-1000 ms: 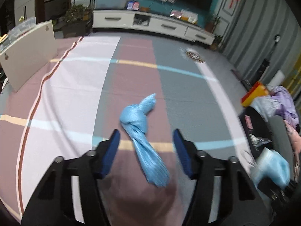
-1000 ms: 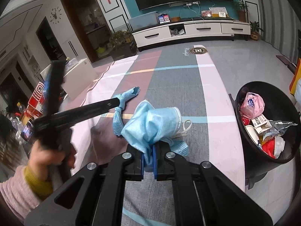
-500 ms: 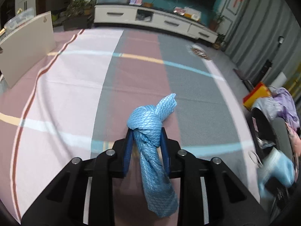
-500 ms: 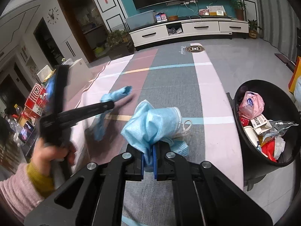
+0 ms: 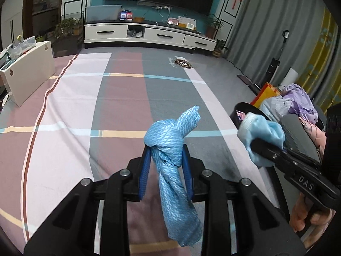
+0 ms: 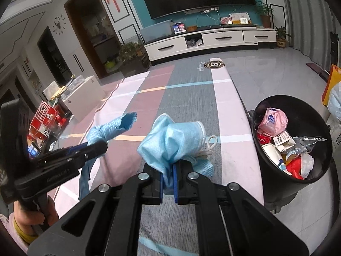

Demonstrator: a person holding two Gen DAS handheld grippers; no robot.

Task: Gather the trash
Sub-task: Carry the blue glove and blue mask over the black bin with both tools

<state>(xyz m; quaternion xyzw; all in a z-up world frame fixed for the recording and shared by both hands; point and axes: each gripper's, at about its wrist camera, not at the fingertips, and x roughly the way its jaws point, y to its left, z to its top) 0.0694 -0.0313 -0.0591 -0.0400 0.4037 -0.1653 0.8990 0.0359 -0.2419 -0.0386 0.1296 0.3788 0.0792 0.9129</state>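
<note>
Striped carpet (image 6: 191,98) stretches beside full black bin (image 6: 315,170).

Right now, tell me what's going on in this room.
A person is picking up trash with a gripper in each hand. The left gripper is shut on a knotted blue cloth, held up off the striped rug. The right gripper is shut on a crumpled face mask. A black trash bin stands close by.

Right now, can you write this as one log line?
left tool: holding knotted blue cloth | right tool: holding blue mask | bin: right, part full
</note>
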